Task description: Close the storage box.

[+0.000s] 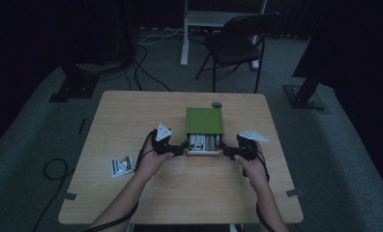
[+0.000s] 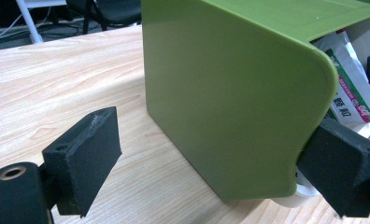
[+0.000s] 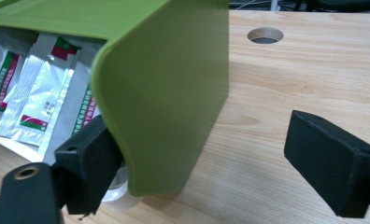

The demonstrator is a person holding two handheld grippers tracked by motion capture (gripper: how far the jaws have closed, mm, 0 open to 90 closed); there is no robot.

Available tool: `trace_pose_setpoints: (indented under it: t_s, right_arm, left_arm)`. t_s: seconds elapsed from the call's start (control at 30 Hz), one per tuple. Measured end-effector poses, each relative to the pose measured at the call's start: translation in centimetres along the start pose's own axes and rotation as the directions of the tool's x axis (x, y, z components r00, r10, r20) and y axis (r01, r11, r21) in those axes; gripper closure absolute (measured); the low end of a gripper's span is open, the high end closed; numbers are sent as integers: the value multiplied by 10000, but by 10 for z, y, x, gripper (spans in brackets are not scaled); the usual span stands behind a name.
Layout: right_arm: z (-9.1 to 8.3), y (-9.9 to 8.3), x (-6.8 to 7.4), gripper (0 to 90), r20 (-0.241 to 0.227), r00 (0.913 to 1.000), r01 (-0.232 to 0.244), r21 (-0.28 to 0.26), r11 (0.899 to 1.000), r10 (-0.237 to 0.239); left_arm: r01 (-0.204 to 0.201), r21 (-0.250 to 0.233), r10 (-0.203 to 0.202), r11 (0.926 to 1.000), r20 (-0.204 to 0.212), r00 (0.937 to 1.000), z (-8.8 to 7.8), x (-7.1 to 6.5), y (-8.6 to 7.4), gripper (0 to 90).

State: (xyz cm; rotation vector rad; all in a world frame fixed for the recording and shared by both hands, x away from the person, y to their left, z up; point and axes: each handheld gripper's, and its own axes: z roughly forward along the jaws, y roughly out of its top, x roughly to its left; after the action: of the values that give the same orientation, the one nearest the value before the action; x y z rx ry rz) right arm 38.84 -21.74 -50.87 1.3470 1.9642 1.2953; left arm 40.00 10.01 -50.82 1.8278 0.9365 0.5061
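Green box [image 1: 204, 121] sits near the middle of the wooden table [image 1: 131, 111], toward the far edge, its open front facing me. It is a green plastic shell over a white drawer [image 1: 203, 151] pulled partway out; the drawer holds upright sachets [image 1: 203, 141] printed in silver, green and red.

My left gripper [image 1: 179, 150] is at the box's front left corner. In the left gripper view its jaws stand wide apart, one pad [image 2: 87, 156] out over bare table, clear of the green wall [image 2: 230, 102], the other pad [image 2: 346, 168] tucked at the drawer end behind the rounded front edge of the shell. No squeeze on the wall visible.

My right gripper [image 1: 228, 151] mirrors this at the front right corner. Jaws likewise spread: one pad [image 3: 87, 161] at the drawer opening beside the sachets [image 3: 38, 93], the other pad [image 3: 335, 161] out over the table, well clear of the green side [image 3: 174, 93]. The shell edge lies between the jaws, not clamped.

Round cable hole [image 3: 265, 35] in the table just beyond the box. A flat printed packet [image 1: 122, 166] lies apart on the table to my left, near my left forearm. Folding chair [image 1: 238, 43] on the floor past the table
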Motion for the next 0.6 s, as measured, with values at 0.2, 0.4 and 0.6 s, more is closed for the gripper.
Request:
trace_pose_setpoints:
  t_s: [0.2, 0.4, 0.6]
  right_arm:
    - [-3, 0, 7, 119, -358, 9993, -106, -343, 9994, 94]
    - [-7, -2, 12, 119, -360, 9992, 141, -555, 9984, -161]
    - [-14, -3, 13, 120, -311, 9991, 261, -638, 9976, -281]
  left_arm:
    - [-283, -54, 284, 9996, 240, 9993, -3, -9, -2, 106]
    - [-21, -407, 35, 9992, 335, 9994, -9, -14, -1, 106]
    - [45, -633, -20, 9980, 392, 9992, -17, -23, -2, 106]
